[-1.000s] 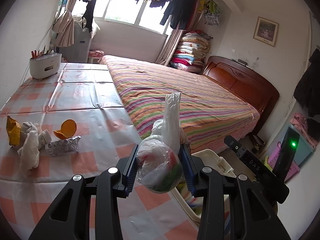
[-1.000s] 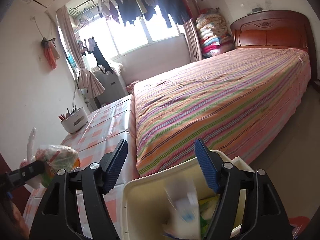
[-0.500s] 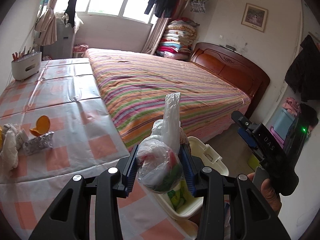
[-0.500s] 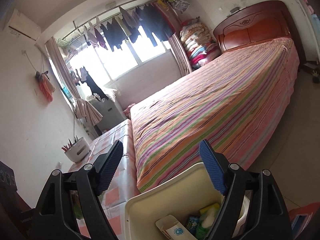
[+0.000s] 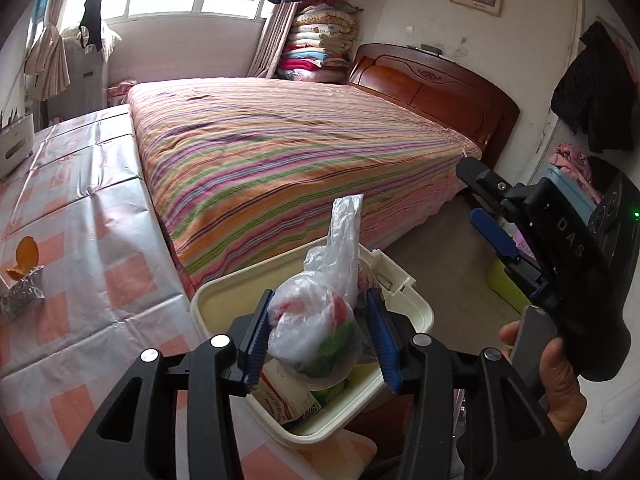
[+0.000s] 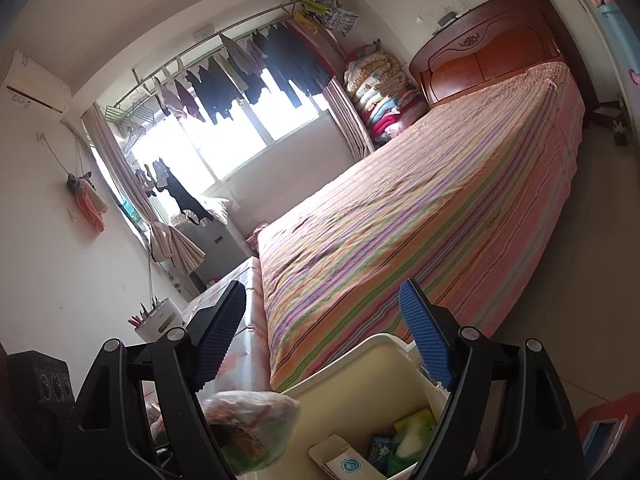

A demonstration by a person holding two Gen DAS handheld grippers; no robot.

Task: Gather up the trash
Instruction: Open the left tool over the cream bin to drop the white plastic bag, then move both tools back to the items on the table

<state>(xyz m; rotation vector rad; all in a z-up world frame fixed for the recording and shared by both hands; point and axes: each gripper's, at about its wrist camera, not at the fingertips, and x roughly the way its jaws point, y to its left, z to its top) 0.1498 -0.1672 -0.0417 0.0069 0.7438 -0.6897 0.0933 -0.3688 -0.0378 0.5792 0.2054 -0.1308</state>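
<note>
My left gripper (image 5: 318, 330) holds a tied clear plastic bag of trash (image 5: 316, 332) between its blue pads, right above the open cream bin (image 5: 224, 284). Its jaws are opening, with the bag still touching both pads. In the right wrist view the same bag (image 6: 248, 424) hangs at the bin's (image 6: 360, 352) near left rim. Inside the bin lie a carton (image 6: 340, 460) and green packets (image 6: 412, 436). My right gripper (image 6: 322, 300) is open with nothing between its pads, pointing over the bin toward the bed. It also shows at the right of the left wrist view as the right gripper (image 5: 480, 204), held by a hand (image 5: 560, 380).
A table under a pink checked cloth (image 5: 80, 280) lies left of the bin, with an orange peel (image 5: 24, 256) and a crumpled foil wrapper (image 5: 20, 300) on it. A white utensil holder (image 6: 160, 320) stands at its far end. The striped bed (image 5: 300, 160) runs alongside.
The left gripper carried the bag rightward from over the table to above the bin, and its pads stand slightly wider. The right gripper rolled and its jaws spread a little.
</note>
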